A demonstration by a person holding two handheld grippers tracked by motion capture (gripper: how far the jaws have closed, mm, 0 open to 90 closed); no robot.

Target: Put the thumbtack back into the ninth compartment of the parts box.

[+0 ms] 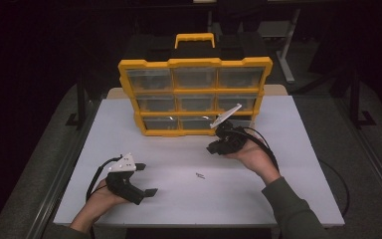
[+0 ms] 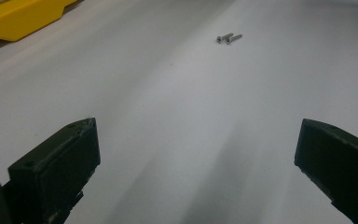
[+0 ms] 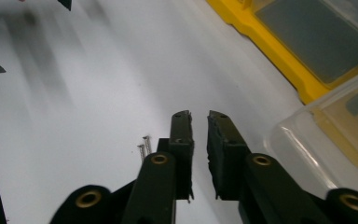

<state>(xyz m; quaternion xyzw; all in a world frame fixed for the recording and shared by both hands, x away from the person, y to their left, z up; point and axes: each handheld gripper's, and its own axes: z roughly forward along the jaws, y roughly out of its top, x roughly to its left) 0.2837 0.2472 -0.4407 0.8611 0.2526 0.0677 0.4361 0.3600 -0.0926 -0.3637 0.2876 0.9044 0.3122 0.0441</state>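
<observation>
Screws (image 1: 199, 175): pair, loose on counter (image 1: 129, 134). Right tongs (image 3: 199, 116) narrow, empty; widen, straddle one. Left tongs (image 2: 191, 154) wide, idle.

The surface (image 1: 144, 144) is white, smooth and matt; two small screws (image 2: 228, 38) on it are bright, shiny metal; the organiser (image 1: 195, 63) at the far side is glossy yellow plastic with clear, slightly clouded plastic drawers (image 3: 326, 140); the tongs' (image 3: 199, 116) black jaws look like matt plastic, with brass-coloured rivets.
</observation>
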